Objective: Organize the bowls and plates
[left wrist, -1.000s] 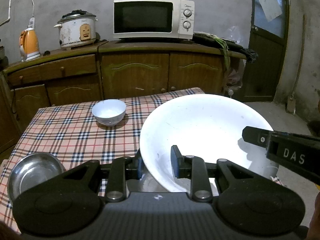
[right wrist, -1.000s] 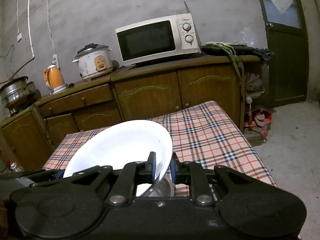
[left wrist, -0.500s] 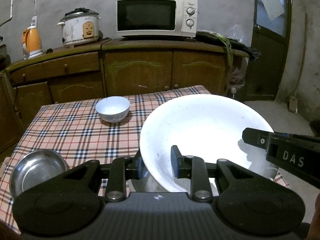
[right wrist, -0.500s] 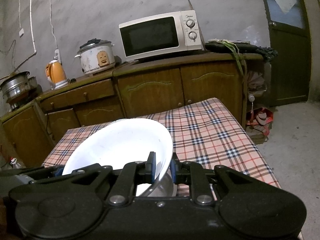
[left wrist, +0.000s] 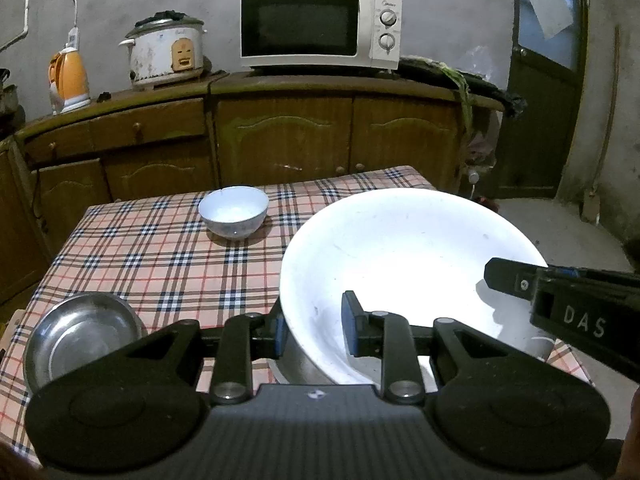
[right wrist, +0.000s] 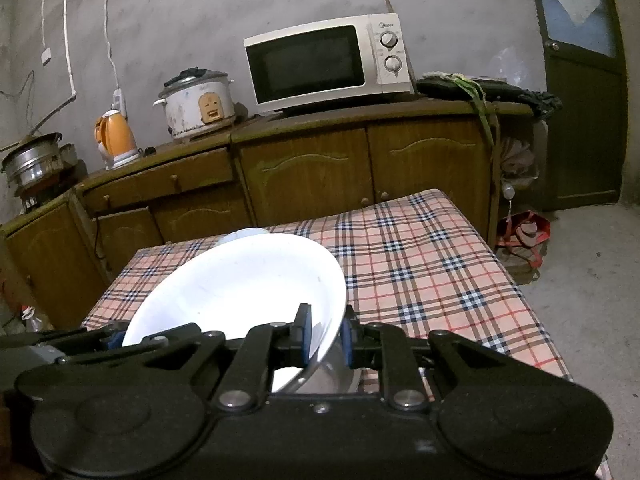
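Observation:
Both grippers hold a large white bowl [left wrist: 404, 264] over the near edge of the checked table [left wrist: 168, 256]. My left gripper [left wrist: 314, 324] is shut on its left rim, one finger inside the bowl and one outside. On the opposite rim my right gripper [right wrist: 325, 334] is shut the same way, and it also reaches in from the right as the right gripper [left wrist: 520, 280]. The large white bowl [right wrist: 236, 284] sits tilted. Part of a steel dish [right wrist: 336, 372] shows right under it. A small white bowl [left wrist: 233, 216] stands farther back. A steel bowl [left wrist: 80, 340] sits at the near left.
Behind the table runs a wooden cabinet [left wrist: 280, 140] carrying a microwave [left wrist: 320, 26], a rice cooker [left wrist: 164, 54] and an orange kettle [left wrist: 70, 78]. A dark door [left wrist: 540, 92] stands at the right. Concrete floor lies to the right of the table.
Both grips on the large white bowl are unchanged. The background has drifted only slightly in both views.

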Action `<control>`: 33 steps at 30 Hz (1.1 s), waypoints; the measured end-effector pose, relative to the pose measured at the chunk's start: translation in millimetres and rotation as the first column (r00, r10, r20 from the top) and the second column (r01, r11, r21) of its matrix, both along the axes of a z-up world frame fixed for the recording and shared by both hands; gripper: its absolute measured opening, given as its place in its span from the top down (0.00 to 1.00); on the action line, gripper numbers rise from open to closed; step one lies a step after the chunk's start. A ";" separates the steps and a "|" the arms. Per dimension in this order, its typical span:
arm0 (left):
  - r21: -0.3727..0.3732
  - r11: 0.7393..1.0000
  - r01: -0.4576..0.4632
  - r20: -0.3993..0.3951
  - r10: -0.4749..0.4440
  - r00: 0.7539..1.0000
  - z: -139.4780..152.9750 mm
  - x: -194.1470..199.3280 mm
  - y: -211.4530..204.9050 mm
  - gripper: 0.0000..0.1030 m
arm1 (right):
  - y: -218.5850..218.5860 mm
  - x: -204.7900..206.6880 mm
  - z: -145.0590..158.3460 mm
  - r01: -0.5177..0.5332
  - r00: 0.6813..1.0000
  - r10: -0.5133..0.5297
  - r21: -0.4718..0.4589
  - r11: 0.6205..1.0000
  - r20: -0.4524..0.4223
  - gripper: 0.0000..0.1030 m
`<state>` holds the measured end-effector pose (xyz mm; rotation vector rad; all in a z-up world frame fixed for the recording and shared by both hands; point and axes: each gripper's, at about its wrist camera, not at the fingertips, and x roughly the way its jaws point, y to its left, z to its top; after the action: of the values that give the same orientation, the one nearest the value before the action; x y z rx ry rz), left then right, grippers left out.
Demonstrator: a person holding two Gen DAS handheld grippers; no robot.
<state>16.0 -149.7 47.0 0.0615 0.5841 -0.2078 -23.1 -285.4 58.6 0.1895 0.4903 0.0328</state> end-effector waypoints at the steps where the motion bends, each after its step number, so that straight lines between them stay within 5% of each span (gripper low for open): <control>1: 0.001 1.000 0.000 -0.001 0.000 1.000 -0.5 0.0 0.6 0.74 | 0.3 0.6 -0.5 -0.001 1.000 0.001 -0.001 1.000 -0.002 0.80; 33: 0.014 1.000 -0.019 -0.047 0.020 0.999 -12.3 8.8 11.6 0.74 | 11.9 13.0 -17.7 -0.036 0.998 0.035 -0.017 0.999 -0.059 0.79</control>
<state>24.7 -138.1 34.7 0.0646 0.6325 -0.1868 -10.1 -273.4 40.9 0.1640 0.5520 0.0576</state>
